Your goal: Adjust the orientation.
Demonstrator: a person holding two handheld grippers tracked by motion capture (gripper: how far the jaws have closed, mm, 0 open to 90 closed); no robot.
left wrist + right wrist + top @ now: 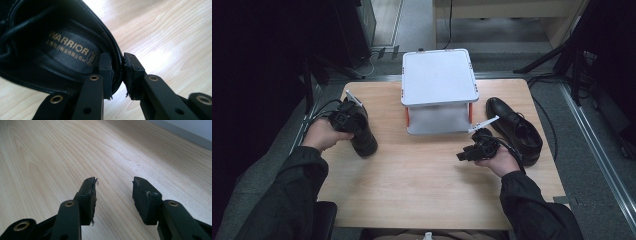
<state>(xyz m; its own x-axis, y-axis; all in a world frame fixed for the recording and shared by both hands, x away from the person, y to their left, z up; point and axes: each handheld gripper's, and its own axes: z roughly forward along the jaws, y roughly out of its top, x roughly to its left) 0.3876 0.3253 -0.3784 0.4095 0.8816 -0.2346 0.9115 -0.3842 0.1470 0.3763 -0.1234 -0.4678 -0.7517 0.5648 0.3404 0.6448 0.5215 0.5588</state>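
A black shoe (362,135) is held at the left side of the wooden table (422,185) by the left gripper (344,120), itself gripped in the person's left hand (321,135). In the left gripper view the jaws are seen clamped on the shoe's collar (117,67), one pad (106,72) set inside the opening and the other pad (132,75) pressed against the outer leather, with the rim pinched between them. A dark insole (67,50) printed with gold lettering reading WARRIOR is seen just ahead of the inner jaw. The shoe's bulk extends forward and to the left of this gripper, and pale wood grain is seen off its right side. Toward the middle of the table, ahead of both grippers and between them, a white two-tier rack (439,90) with orange corner posts is noted, its top shelf bare. To the right, the right gripper (477,147) is held low over the table by the right hand (499,161). In the right gripper view its jaws are seen parted, with bare wood showing in the gap and nothing between the pads (88,197). A second black shoe (514,130), laced, lies on the table just beyond and to the right of this gripper, apart from it, its toe pointing away toward the far edge beside the rack. Dark sleeves (287,200) are seen entering from the near edge.
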